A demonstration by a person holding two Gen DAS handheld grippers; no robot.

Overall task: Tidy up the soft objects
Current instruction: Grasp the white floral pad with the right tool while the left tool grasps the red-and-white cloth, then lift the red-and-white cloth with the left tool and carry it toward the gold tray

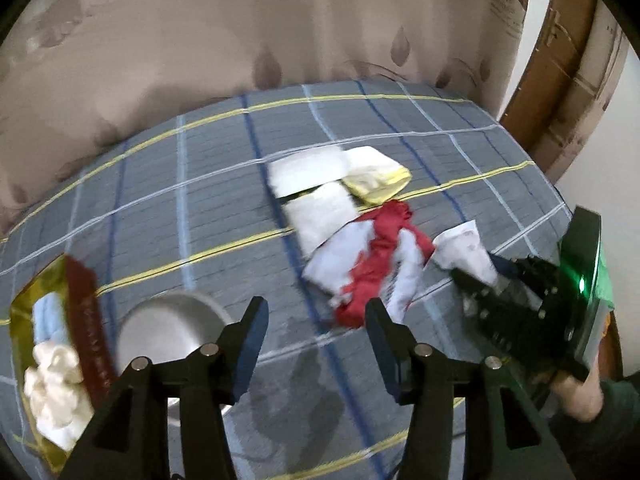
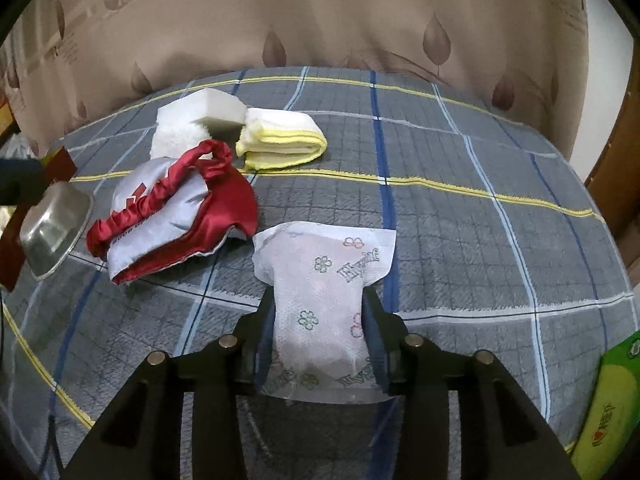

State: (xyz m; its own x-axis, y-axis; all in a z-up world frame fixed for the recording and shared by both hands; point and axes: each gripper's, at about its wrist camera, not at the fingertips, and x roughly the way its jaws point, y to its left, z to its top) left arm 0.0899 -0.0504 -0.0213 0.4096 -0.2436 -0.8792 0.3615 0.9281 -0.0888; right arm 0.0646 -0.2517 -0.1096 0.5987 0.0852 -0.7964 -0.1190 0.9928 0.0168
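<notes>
A white tissue pack (image 2: 324, 256) printed with flowers sits between the pads of my right gripper (image 2: 319, 300), which is shut on it just above the checked bedspread (image 2: 480, 240). The left wrist view shows that same pack (image 1: 464, 246) in the right gripper (image 1: 478, 274) at the right edge. My left gripper (image 1: 316, 312) is open with nothing between its fingers and hovers over the bedspread, short of a red and silver pouch (image 1: 372, 264). Beyond the pouch (image 2: 176, 216) lie a white sponge (image 2: 208, 112), a fluffy white cloth (image 2: 172, 140) and a folded yellow cloth (image 2: 280, 144).
A steel bowl (image 1: 168, 332) stands left of the left gripper. Beside it is a gold and red box (image 1: 24, 300) holding a blue cloth and a white fluffy item. A green packet (image 2: 612, 400) lies at the bed's right edge. A patterned curtain hangs behind the bed.
</notes>
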